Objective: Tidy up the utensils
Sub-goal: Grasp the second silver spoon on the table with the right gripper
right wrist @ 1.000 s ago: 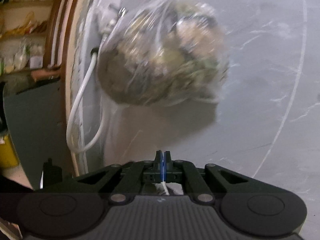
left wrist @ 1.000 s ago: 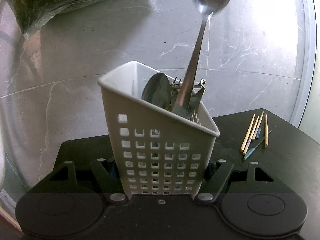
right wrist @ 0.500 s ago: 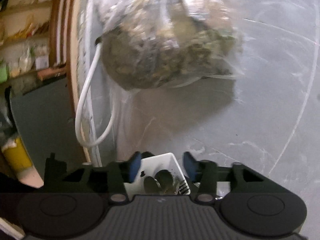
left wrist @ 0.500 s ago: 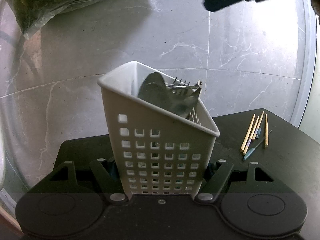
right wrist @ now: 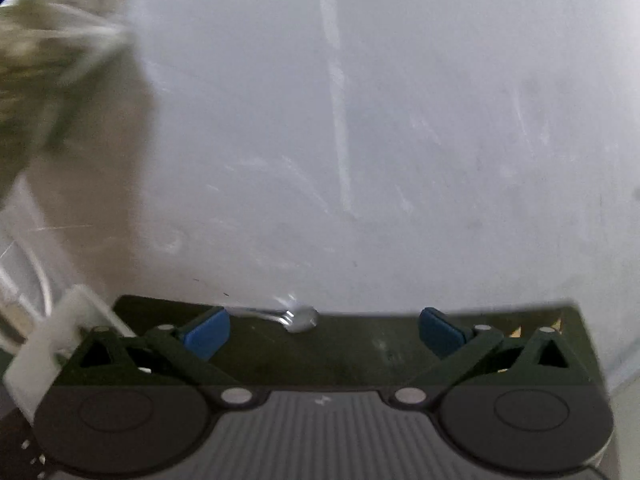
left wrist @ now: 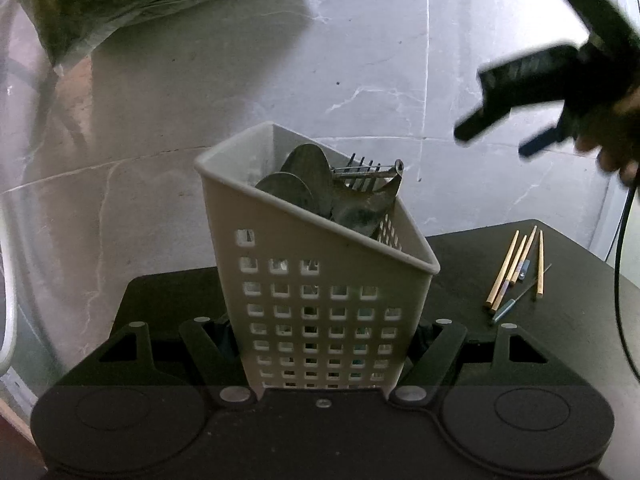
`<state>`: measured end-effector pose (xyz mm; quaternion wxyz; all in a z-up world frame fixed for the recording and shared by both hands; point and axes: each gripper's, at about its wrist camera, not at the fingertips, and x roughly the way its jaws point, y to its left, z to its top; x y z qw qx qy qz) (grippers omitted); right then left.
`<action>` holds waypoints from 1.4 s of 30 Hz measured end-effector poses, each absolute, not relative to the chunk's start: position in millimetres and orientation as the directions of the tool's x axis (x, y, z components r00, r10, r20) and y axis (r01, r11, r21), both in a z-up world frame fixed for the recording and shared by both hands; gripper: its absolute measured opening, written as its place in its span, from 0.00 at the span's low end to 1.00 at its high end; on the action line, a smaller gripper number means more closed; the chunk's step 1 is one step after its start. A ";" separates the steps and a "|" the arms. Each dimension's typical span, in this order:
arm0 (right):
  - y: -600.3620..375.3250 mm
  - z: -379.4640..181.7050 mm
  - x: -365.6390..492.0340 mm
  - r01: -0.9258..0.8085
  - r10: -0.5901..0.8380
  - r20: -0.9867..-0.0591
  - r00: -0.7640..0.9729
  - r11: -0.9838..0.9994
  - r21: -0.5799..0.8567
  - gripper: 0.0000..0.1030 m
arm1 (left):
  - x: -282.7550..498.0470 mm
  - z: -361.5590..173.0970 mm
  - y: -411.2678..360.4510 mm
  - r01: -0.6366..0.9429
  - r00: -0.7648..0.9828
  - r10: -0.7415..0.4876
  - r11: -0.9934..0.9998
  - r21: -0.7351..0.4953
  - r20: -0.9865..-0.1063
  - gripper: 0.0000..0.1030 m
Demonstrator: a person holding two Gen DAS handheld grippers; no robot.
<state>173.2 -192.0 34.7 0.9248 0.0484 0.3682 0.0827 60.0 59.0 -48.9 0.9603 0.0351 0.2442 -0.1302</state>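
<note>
While opening, right gripper (right wrist: 324, 330) holds nothing.

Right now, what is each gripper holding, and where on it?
The left gripper clamps the white utensil caddy by its lower side walls. The right gripper, jaws opening, holds nothing.

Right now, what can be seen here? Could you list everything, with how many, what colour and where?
caddy: one, white, perforated, on the table, clamped between the left tongs
utensils: several, metal, spoons and forks, standing in the caddy
chopsticks: about four, wooden, lying right of the caddy
spoon: one, metal, lying on the table's far edge
table: one, black
plastic bag: one, clear, greenish contents, upper left
left tongs: one, black, shut on the caddy
right tongs: one, blue pads, opening, nothing between them
</note>
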 end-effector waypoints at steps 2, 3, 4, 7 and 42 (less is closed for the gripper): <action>-197.5 17.3 183.2 -0.077 0.159 -0.696 0.700 0.986 0.149 1.00 | 60.4 -48.4 58.0 0.263 0.846 -0.228 0.965 0.006 -0.482 0.74; -199.7 7.8 188.8 -0.063 0.149 -0.708 0.691 0.987 0.146 1.00 | 60.7 -48.1 57.4 0.260 0.846 -0.224 0.965 0.008 -0.484 0.74; -202.3 -0.3 193.1 -0.055 0.148 -0.716 0.682 0.987 0.152 1.00 | 60.9 -47.9 56.3 0.257 0.846 -0.221 0.966 0.008 -0.485 0.74; -206.4 -23.7 207.0 -0.041 0.161 -0.741 0.652 0.983 0.177 1.00 | 62.2 -47.0 54.1 0.245 0.846 -0.210 0.969 0.008 -0.490 0.74; -179.3 -110.6 254.5 -0.147 0.404 -0.605 0.687 0.892 0.428 0.09 | 66.3 -42.5 42.5 0.178 0.849 -0.151 0.984 0.005 -0.506 0.74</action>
